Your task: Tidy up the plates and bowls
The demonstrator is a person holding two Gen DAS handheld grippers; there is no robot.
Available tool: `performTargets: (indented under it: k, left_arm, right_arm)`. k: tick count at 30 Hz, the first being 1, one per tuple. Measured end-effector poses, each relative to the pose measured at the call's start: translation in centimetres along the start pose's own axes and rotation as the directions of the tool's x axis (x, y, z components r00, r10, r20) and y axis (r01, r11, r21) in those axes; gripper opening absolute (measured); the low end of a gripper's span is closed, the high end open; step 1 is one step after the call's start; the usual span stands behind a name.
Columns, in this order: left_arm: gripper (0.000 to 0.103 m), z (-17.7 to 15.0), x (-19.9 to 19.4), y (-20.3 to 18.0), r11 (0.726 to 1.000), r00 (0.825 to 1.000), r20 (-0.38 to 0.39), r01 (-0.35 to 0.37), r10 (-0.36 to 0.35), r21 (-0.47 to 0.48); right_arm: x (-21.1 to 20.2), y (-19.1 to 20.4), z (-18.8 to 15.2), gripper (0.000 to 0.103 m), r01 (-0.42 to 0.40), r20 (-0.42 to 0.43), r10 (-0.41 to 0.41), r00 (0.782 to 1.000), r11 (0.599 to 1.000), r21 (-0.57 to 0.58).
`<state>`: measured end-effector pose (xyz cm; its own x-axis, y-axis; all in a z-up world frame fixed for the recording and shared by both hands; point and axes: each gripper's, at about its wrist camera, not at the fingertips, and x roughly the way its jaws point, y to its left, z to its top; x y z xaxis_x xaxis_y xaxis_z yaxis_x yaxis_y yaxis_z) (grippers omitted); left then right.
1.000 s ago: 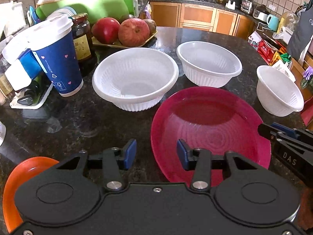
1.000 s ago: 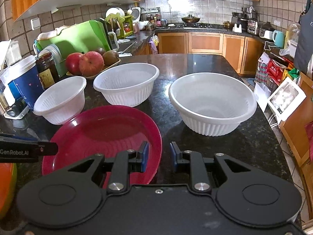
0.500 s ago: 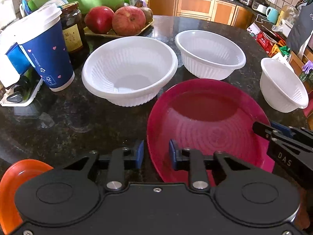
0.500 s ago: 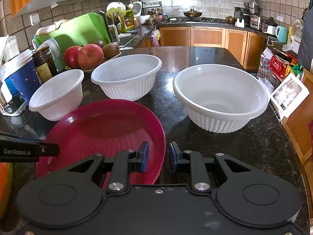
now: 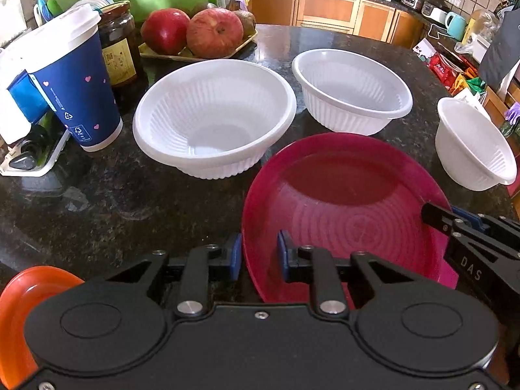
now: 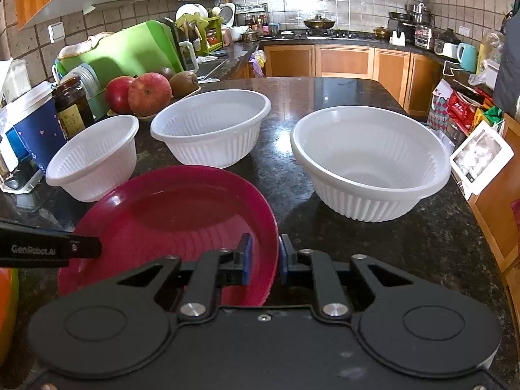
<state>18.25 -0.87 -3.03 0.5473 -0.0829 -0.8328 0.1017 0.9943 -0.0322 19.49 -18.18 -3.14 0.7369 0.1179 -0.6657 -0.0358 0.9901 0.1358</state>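
Left wrist view: your left gripper [image 5: 258,253] straddles the near-left rim of the red plate [image 5: 344,208], one pad outside and one over the dish. The jaws are narrowed around the rim, though you cannot tell whether the pads bite yet. The plate sits on the counter [image 5: 113,201] between you and three white bowls [image 5: 214,126], with the orange plate [image 5: 22,299] at your far left. The right gripper's tip reaches the plate's right edge.

Right wrist view: your right gripper [image 6: 263,258] brackets the plate's [image 6: 169,214] right rim in the same way, pads close on either side; contact is again unclear. The plate looks like light, stiff, glossy plastic, so it is probably slippery. Pinch well onto the raised rim, not its very lip, and lift both sides level.
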Motion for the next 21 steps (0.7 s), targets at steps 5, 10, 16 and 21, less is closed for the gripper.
performTargets:
  k: [5,10,16,21]
  left_arm:
    - [0.029,-0.5,-0.3,0.0,1.000,1.000,-0.005,0.003,-0.003,0.002]
    - [0.029,-1.5,-1.2,-0.4,1.000,1.000,-0.015,0.012,-0.012,0.017]
    - [0.030,-3.3,-2.5,-0.9,0.998,0.999,-0.026,0.034,-0.032,0.061]
    - [0.030,-3.5,-2.6,-1.3,0.999,1.000,-0.006,0.012,-0.012,0.046]
  right_arm:
    - [-0.4,-0.1,-0.2,0.011,0.001,-0.007,-0.001,1.000,1.000,0.022]
    - [-1.2,-0.1,-0.9,0.011,0.008,-0.015,-0.008,1.000,0.999,0.033]
    - [-2.9,-0.2,-2.2,0.011,0.025,-0.025,-0.023,0.999,0.998,0.052]
    - [-3.0,0.2,-2.7,0.012,0.037,-0.009,-0.037,0.999,0.999,0.034]
